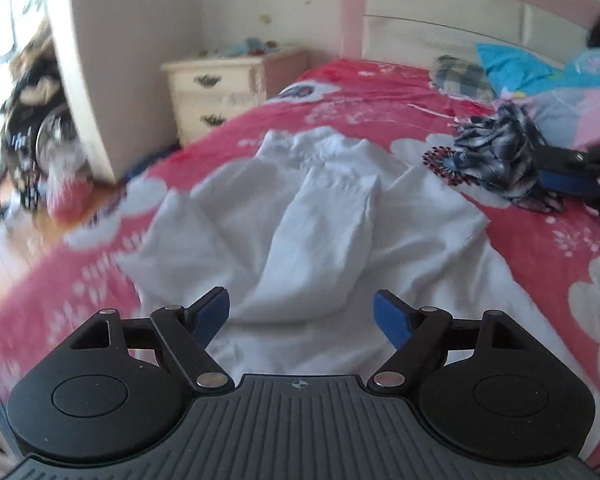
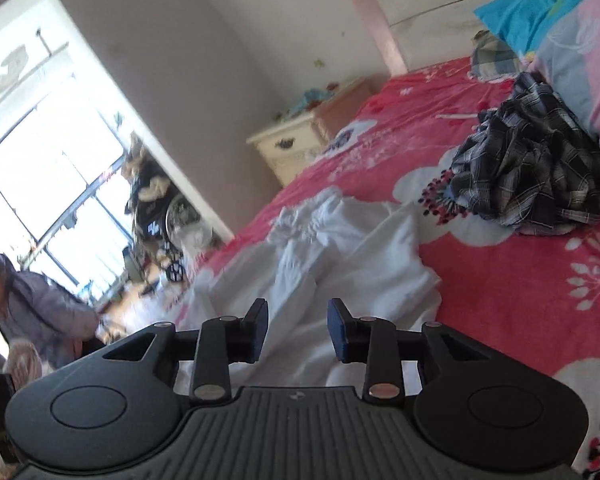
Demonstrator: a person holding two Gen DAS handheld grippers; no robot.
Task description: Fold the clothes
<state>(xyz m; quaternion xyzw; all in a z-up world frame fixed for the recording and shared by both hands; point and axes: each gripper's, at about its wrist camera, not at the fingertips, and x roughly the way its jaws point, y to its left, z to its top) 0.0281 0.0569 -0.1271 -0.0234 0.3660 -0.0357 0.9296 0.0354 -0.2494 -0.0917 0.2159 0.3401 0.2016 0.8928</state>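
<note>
A crumpled white garment lies spread on the red flowered bedspread. My left gripper hovers over its near part, jaws wide apart, with nothing between the blue pads. In the right wrist view my right gripper is also above the white garment, its jaws partly apart and nothing gripped. A dark plaid garment sits bunched at the right of the bed. The right gripper shows at the edge of the left wrist view, in front of it.
Blue and pink pillows and a pink headboard close off the far end. A cream nightstand stands beside the bed. A person crouches on the wooden floor at the left, near a cluttered corner by the window.
</note>
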